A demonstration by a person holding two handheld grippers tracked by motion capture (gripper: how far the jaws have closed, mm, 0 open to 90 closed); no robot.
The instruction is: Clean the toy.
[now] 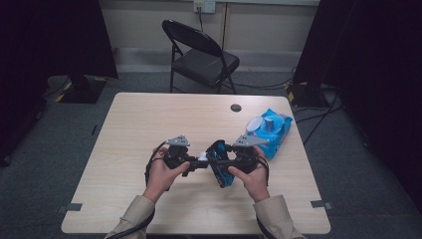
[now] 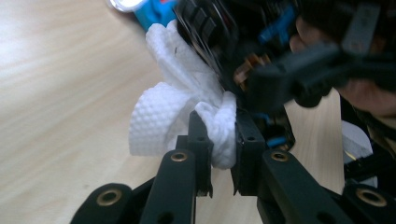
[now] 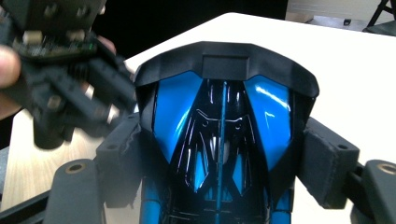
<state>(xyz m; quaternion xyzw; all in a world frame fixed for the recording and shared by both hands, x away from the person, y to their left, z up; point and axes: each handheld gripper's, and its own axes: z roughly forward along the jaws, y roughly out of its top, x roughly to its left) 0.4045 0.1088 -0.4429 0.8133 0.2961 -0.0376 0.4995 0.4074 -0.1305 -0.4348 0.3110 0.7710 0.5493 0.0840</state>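
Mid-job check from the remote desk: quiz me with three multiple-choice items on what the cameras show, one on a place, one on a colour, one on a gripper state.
1. Where does the blue wipes pack lie?
A. on the folding chair
B. on the table's far right part
C. on the floor

2. What colour is the wipe in the left gripper?
A. white
B. yellow
C. green

3. How is the right gripper?
A. open, with nothing between its jaws
B. shut on the wipe
C. shut on the blue and black toy car

Key: 1 B, the high view shows it on the tabletop; 2 A, white dimpled cloth; 3 C, both pads press the car's sides.
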